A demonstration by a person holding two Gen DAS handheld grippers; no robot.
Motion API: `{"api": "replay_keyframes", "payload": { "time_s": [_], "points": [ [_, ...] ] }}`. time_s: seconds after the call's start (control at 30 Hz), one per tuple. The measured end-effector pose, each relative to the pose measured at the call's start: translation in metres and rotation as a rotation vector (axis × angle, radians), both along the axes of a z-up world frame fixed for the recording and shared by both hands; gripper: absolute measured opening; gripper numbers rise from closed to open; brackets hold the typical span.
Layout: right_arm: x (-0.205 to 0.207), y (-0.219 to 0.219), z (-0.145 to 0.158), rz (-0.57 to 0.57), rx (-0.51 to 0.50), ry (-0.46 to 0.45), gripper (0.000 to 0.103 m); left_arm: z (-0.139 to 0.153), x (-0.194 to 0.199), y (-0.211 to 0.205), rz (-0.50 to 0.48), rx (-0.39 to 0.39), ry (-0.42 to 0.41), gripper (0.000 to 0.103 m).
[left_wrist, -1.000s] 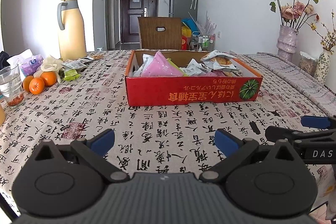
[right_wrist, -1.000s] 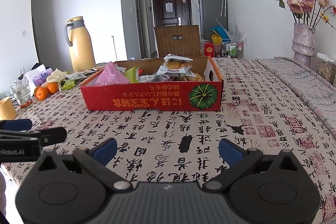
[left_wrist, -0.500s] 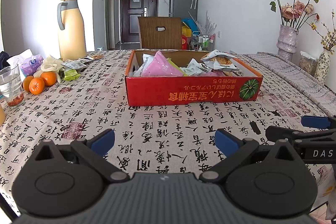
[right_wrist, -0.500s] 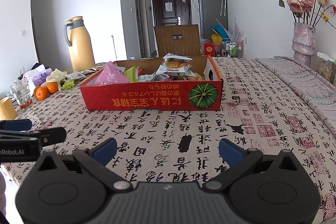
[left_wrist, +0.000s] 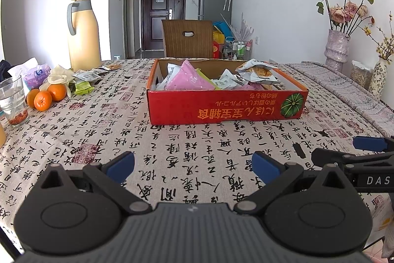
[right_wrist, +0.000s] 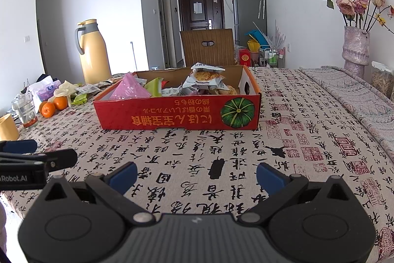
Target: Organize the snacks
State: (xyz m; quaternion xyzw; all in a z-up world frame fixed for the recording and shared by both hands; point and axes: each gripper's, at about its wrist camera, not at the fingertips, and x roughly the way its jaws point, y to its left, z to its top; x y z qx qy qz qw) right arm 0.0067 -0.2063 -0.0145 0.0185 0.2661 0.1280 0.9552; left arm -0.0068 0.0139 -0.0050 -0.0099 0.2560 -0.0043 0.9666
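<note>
- Low over the near edge of the table [left_wrist: 73,139], both tongs point at the box; left gripper [left_wrist: 193,165] jaws spread, nothing between them.
- Right gripper [right_wrist: 197,175] likewise spread and empty, alongside the left one.
- Red box [left_wrist: 226,107] lies straight ahead of both, apart from the fingertips, long axis running left to right across the view.
- Box sits slightly right of centre for the left tool, slightly left for the right; neither hand clearly nearer.
- Snack packets [left_wrist: 189,81] piled loose inside; pink packet at left, biscuit packet [right_wrist: 205,75] on top at right.
- More packets [left_wrist: 86,77] lie outside, far left by the oranges [left_wrist: 45,96]; left hand judged better placed for those.
- Writing: "DAS" on right tool, "Robot.AI" on left; box text orange, upside down, unreadable to me.
</note>
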Motion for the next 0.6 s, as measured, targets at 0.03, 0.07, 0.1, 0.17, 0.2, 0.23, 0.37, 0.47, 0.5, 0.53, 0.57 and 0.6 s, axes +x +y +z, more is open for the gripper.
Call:
{"api": "replay_keyframes", "payload": {
  "time_s": [0.03,0.07,0.1,0.17,0.2,0.23,0.37,0.47,0.5,0.53,0.57,0.6],
  "points": [
    [-0.0002,-0.0001,-0.0001,0.000,0.000,0.000,0.103,-0.0001,-0.0001,-0.0002,-0.001,0.000,0.000,0.103],
    [0.0003,0.0002,0.0002,0.000,0.000,0.000,0.103,-0.0001,-0.0001,-0.0001,-0.002,0.001,-0.001,0.103],
    [-0.0002,-0.0002,0.0002,0.000,0.000,0.000,0.103,-0.0002,0.0000,0.0001,-0.003,0.001,-0.001,0.103],
    [0.0001,0.0001,0.0000,0.000,0.000,0.000,0.103,-0.0006,0.0003,0.0002,-0.004,0.000,0.000,0.103],
    [0.0003,0.0002,0.0002,0.000,0.000,0.001,0.103,-0.0008,0.0005,0.0005,-0.004,-0.001,0.001,0.103],
    [0.0007,0.0004,0.0002,0.000,-0.001,0.002,0.103,-0.0009,0.0007,0.0007,-0.004,-0.002,0.001,0.103],
    [0.0007,-0.0002,-0.0007,-0.001,-0.002,0.004,0.103,-0.0014,0.0014,0.0010,-0.006,-0.003,0.001,0.103],
    [0.0014,-0.0008,-0.0031,-0.001,-0.003,0.008,0.103,-0.0014,0.0013,0.0011,-0.003,-0.004,0.000,0.103],
    [0.0017,-0.0008,-0.0039,-0.002,-0.004,0.010,0.103,-0.0015,0.0018,0.0014,-0.001,-0.006,-0.001,0.103],
    [0.0024,-0.0003,-0.0043,-0.002,-0.005,0.012,0.103,-0.0018,0.0023,0.0016,-0.002,-0.007,-0.001,0.103],
    [0.0033,0.0002,-0.0045,-0.002,-0.006,0.014,0.103,-0.0021,0.0030,0.0017,-0.003,-0.009,-0.001,0.103],
    [0.0041,0.0003,-0.0051,-0.003,-0.006,0.016,0.103,-0.0025,0.0038,0.0017,-0.004,-0.010,0.000,0.103]
  ]
}}
